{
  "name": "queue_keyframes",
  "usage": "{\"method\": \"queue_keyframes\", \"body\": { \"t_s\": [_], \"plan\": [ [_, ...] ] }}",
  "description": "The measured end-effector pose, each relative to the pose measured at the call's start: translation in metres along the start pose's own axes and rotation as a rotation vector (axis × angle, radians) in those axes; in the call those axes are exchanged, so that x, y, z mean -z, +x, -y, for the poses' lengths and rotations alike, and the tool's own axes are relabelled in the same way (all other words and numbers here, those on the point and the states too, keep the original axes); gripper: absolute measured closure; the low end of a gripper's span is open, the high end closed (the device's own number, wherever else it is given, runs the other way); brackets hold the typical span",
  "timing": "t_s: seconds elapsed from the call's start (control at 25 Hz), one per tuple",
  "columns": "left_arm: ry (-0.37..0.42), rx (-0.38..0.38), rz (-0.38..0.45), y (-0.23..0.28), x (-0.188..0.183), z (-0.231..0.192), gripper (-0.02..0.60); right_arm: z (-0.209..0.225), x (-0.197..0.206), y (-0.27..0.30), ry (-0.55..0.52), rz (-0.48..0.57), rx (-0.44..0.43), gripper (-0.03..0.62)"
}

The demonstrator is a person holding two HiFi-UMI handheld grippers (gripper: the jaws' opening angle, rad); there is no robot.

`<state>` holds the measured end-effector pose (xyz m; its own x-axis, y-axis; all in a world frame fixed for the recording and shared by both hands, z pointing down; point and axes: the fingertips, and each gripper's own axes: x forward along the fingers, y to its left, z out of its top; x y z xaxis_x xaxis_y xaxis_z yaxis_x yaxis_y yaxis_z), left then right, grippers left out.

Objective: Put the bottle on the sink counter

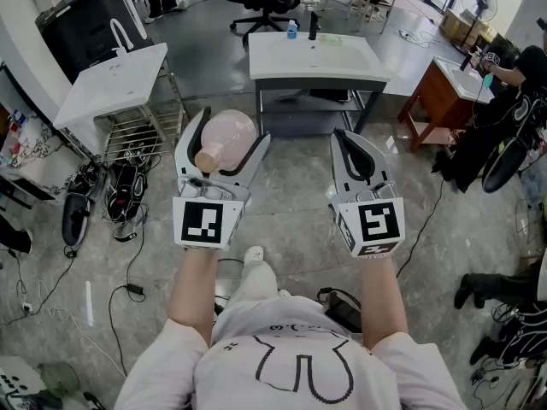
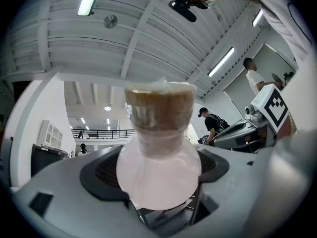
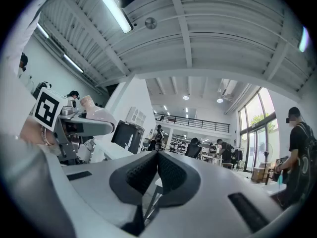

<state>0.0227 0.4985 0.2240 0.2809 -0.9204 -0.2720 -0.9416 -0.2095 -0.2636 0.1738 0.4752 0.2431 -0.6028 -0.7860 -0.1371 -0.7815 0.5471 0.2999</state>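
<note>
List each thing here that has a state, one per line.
left gripper: jaws wide, shut on the bottle.
bottle: capped, gripped round its body, held in the air.
right gripper: shut, empty.
sink counter: ahead, held bottle not yet on it.

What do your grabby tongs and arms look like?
The left tongs and right tongs are light grey, curved, with black ribbed pads. Each carries a white cube printed with black square markers. The person wears a white short-sleeved T-shirt with a black outline drawing.
</note>
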Motion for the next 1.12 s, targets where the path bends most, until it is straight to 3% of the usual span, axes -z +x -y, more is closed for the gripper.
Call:
{"method": "queue_keyframes", "body": {
  "t_s": [0.12,0.44,0.76,0.92,1.12],
  "plan": [
    [0.000,-0.006,0.039,0.003,-0.001,-0.005,0.175,-0.001,0.003,0.006,-0.011,-0.011,-0.009,0.566],
    [0.001,-0.007,-0.005,0.045,0.030,-0.031,0.175,0.018,0.024,0.052,0.000,-0.023,0.020,0.566],
    [0.002,0.014,-0.015,0.126,0.070,-0.082,0.175,0.047,0.043,0.148,-0.006,-0.026,0.021,0.565],
    [-0.005,0.037,0.038,0.172,0.084,-0.111,0.175,0.056,0.051,0.201,-0.015,-0.028,0.019,0.565],
    [-0.020,0.060,0.040,0.219,0.106,-0.145,0.175,0.069,0.065,0.259,0.007,-0.051,0.035,0.565]
  ]
}}
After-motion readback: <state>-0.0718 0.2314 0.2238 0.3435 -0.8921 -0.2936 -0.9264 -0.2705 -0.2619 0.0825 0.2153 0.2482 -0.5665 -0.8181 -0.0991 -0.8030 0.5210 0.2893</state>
